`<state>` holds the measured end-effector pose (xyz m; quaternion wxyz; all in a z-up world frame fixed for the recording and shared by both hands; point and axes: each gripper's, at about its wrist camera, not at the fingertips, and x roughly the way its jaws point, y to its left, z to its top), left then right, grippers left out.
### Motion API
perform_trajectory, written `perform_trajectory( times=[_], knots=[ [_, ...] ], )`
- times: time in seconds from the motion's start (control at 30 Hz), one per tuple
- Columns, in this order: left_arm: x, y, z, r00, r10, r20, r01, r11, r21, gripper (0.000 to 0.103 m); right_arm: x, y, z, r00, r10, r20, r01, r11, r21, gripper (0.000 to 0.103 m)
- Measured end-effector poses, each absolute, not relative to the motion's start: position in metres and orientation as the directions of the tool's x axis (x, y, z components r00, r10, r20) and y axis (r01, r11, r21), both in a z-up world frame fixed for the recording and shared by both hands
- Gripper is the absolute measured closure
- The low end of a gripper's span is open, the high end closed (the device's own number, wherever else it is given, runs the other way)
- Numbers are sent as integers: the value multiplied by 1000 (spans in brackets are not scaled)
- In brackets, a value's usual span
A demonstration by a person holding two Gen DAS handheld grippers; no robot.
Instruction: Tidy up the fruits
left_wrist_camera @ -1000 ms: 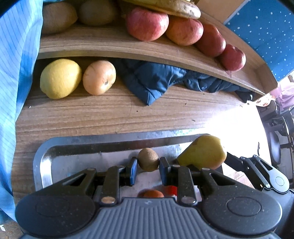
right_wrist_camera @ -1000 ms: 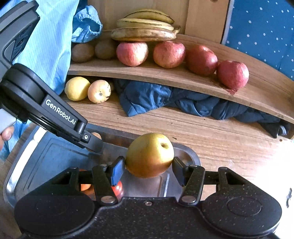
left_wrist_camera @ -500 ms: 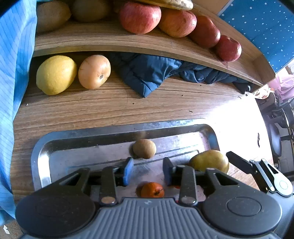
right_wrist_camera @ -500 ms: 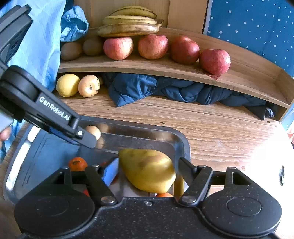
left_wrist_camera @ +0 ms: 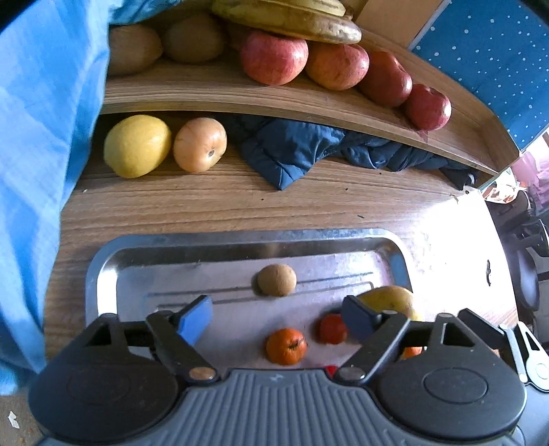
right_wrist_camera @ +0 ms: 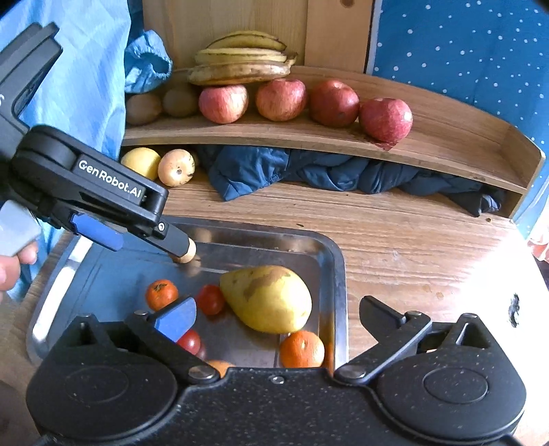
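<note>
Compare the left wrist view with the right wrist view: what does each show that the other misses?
Left wrist only: the whole kiwi lying free in the tray, between the open left gripper's pads.

Right wrist only: the whole pear, a second tomato, an orange near the tray's right wall, the left gripper from outside, and the person's fingers.

Both: tray, apples, bananas, lemon, blue cloth, one orange and one tomato. The right gripper is open too.
</note>
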<state>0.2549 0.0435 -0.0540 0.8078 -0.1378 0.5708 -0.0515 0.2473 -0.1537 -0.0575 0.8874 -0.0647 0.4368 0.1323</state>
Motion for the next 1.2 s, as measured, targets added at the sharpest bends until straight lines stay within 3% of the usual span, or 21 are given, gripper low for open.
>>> perform_trajectory(
  times=[0.67,1.2],
  knots=[
    [159,60,-39,343,-108,-933,-185,966,-180,2,185,-161,-40,581,262,-770,-346,936,58,1],
    [109,70,-38,321,-50,-946,-244,961,-134,1,151,-152,-42,538,298,-789,-397,915,75,1]
  ],
)
